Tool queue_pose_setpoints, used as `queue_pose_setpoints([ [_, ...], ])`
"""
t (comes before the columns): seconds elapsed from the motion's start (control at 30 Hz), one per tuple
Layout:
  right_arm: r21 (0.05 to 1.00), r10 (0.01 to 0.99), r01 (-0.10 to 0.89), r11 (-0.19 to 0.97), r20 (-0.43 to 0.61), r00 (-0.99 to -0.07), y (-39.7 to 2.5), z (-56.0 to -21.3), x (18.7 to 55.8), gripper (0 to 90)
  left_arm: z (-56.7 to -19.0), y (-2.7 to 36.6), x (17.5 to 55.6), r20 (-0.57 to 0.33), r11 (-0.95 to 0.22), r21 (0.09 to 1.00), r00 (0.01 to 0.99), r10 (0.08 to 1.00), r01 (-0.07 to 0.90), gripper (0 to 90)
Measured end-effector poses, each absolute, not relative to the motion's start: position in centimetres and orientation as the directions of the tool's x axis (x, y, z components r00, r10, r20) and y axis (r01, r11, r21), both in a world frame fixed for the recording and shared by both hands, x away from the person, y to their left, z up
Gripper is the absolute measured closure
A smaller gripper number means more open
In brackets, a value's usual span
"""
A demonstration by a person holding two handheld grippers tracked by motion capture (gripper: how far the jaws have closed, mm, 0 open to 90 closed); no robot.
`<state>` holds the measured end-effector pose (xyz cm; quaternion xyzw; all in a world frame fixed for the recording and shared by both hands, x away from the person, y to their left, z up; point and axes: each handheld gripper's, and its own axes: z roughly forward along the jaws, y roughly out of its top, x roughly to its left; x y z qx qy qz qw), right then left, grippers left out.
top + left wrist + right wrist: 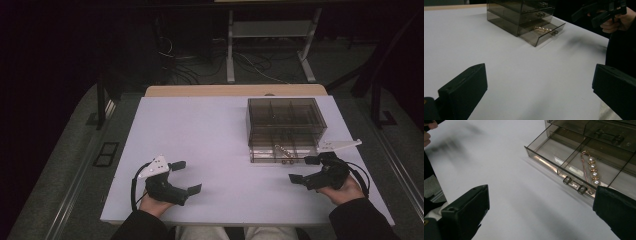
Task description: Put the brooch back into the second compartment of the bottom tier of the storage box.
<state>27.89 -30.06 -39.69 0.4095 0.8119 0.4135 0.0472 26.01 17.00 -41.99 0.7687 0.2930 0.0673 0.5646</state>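
Both forearms enter from the near edge of the white table (200, 130), sleeves dark, each hand wrapped around a gripper body from below.

Left gripper (186, 177): held low over the near-left part of the table, pointing forward and toward the right. Its jaws stand wide apart with nothing between them; in the left gripper view the two black jaws sit at opposite edges of the frame with bare tabletop between. A grey three-cornered plate (156, 165) sits on top, and a cable loops back toward the left hand (150, 202).

Right gripper (303, 169): held near the table's near-right corner, pointing left, just beside the front of the drawer unit. Its jaws are likewise spread wide and empty. The right hand (345, 190) grips it from behind; its grey plate projects toward the far right.

Smoked transparent drawer unit (285, 125): stands on the right half of the table. Its bottom drawer (564, 157) is pulled out toward the person; the drawer above it is closed. The open drawer is divided into compartments and carries a small two-knob handle (574, 185) on its front wall.

Pearl brooch pin (591, 171): a gold-coloured pin carrying a row of pearls lies inside the open drawer, in a compartment behind the handle, its near end close to the front wall.

No readable brand, label or writing appears on any item.
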Motion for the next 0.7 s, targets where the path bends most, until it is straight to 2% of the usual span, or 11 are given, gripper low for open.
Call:
queue_pose_setpoints([
  [0.7,0.758,0.686,0.585,0.288,0.263,-0.678,-30.0,-42.0,25.6,0.4,-42.2,17.0,26.2,-0.230,-0.202,0.901,0.816,0.531,0.385,0.0],
])
